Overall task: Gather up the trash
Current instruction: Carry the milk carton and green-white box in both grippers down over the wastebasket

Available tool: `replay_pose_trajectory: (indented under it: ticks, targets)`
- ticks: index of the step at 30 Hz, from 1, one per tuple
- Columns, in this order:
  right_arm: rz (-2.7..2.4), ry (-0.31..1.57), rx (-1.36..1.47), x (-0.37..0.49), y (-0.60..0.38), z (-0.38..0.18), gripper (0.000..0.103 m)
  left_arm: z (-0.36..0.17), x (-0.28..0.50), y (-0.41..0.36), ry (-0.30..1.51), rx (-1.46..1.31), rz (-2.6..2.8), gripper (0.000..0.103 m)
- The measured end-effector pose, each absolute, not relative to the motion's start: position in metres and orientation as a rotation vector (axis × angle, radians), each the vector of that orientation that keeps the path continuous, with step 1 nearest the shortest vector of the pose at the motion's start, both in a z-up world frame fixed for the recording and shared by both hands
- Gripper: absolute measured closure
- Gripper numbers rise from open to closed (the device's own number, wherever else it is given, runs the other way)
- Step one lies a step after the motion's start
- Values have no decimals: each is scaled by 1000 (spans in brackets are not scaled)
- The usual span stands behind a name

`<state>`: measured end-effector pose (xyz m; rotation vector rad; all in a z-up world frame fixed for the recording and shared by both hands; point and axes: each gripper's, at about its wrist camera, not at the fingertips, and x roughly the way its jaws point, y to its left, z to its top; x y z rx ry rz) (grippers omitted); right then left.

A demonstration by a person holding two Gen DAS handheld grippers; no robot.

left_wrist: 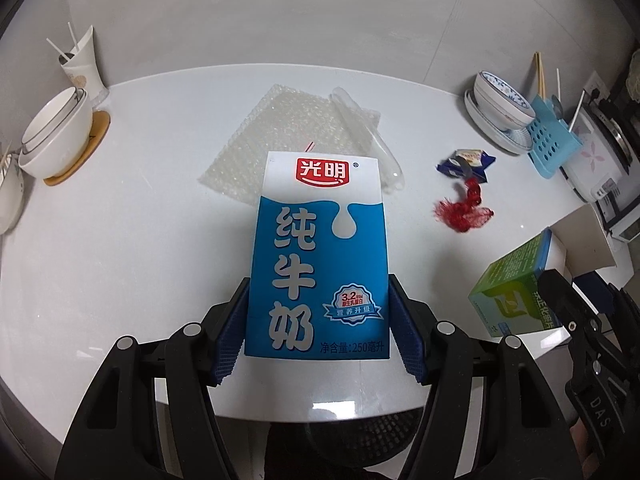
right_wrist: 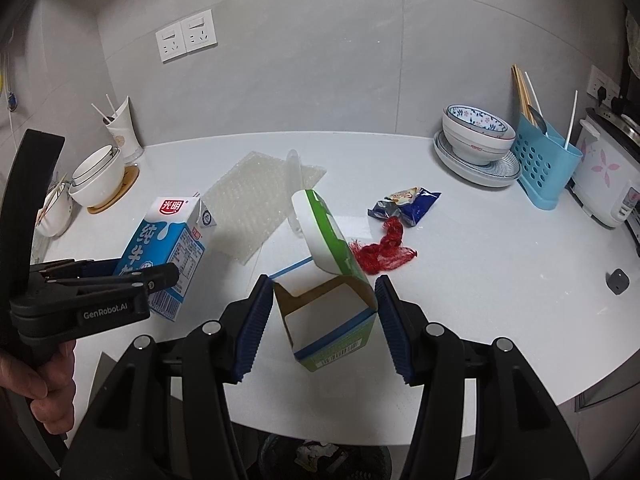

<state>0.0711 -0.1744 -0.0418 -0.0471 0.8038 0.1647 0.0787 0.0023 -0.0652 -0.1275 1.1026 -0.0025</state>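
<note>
My left gripper (left_wrist: 318,320) is shut on a blue and white milk carton (left_wrist: 320,256), held upright just above the white table (left_wrist: 120,240); the carton also shows in the right wrist view (right_wrist: 168,252). My right gripper (right_wrist: 324,320) is shut on a green and white cardboard box (right_wrist: 332,304) with its flap open; it also shows in the left wrist view (left_wrist: 516,292). A sheet of bubble wrap (left_wrist: 276,136) with a clear plastic tube (left_wrist: 368,136), a blue snack wrapper (right_wrist: 408,204) and a red mesh net (right_wrist: 384,252) lie on the table.
Stacked white bowls (right_wrist: 96,176) on a wooden coaster and a cup with sticks (right_wrist: 124,128) stand at the left. A patterned bowl on a plate (right_wrist: 476,140), a blue utensil holder (right_wrist: 544,160) and a rice cooker (right_wrist: 608,176) stand at the right. A black mesh bin (right_wrist: 320,460) sits below the table's front edge.
</note>
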Motion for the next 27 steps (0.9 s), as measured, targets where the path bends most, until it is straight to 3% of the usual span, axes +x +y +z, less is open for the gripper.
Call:
replay_pose_trajectory:
  ticks: [27]
  targets:
    - [180,828,-49,-23,-227,-59,52,-76,-44,-44,1127,-126,-66,40]
